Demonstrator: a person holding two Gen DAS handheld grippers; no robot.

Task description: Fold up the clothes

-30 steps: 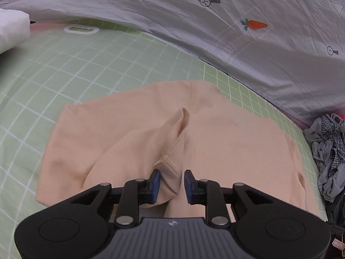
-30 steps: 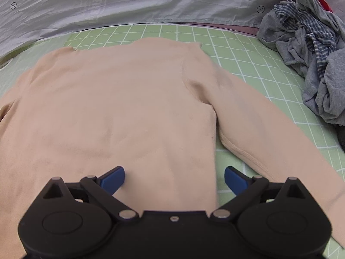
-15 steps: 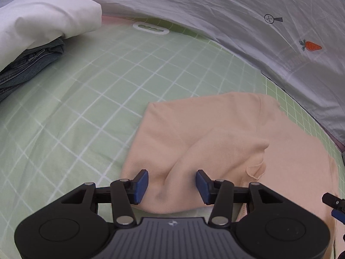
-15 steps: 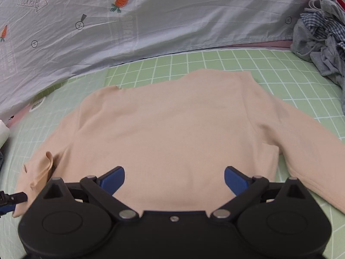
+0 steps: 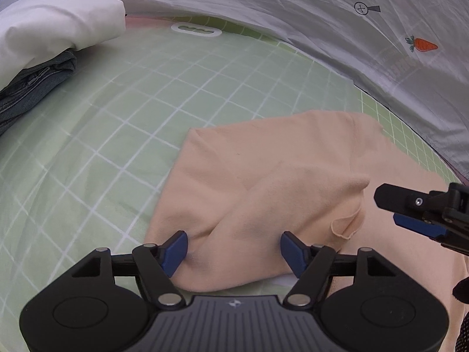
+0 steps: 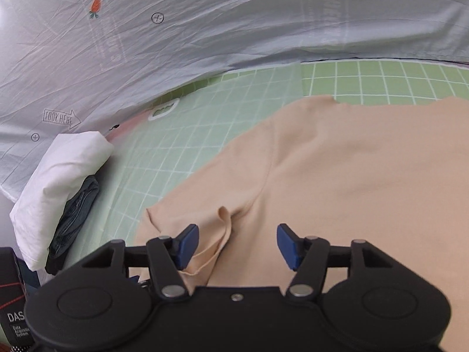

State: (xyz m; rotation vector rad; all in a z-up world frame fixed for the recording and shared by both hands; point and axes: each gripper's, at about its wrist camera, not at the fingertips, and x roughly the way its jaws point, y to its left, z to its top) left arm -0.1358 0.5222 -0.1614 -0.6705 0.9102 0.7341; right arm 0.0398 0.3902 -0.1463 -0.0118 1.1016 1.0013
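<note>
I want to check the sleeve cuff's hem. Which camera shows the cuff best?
The left wrist view: the sleeve cuff lies unobstructed there, its open hem facing the camera, beside the right claw. The right wrist view shows the cuff close but partly hidden behind its own claw's finger.

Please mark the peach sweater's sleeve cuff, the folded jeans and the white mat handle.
sleeve cuff [image 5: 347, 227]: left wrist view, on its open end.
folded jeans [image 5: 35, 83]: left wrist view, on the side of the fold.
mat handle [image 5: 195, 30]: left wrist view, on the white ring.

Bare green mat lies clear between the peach top and stacked clothes.
</note>
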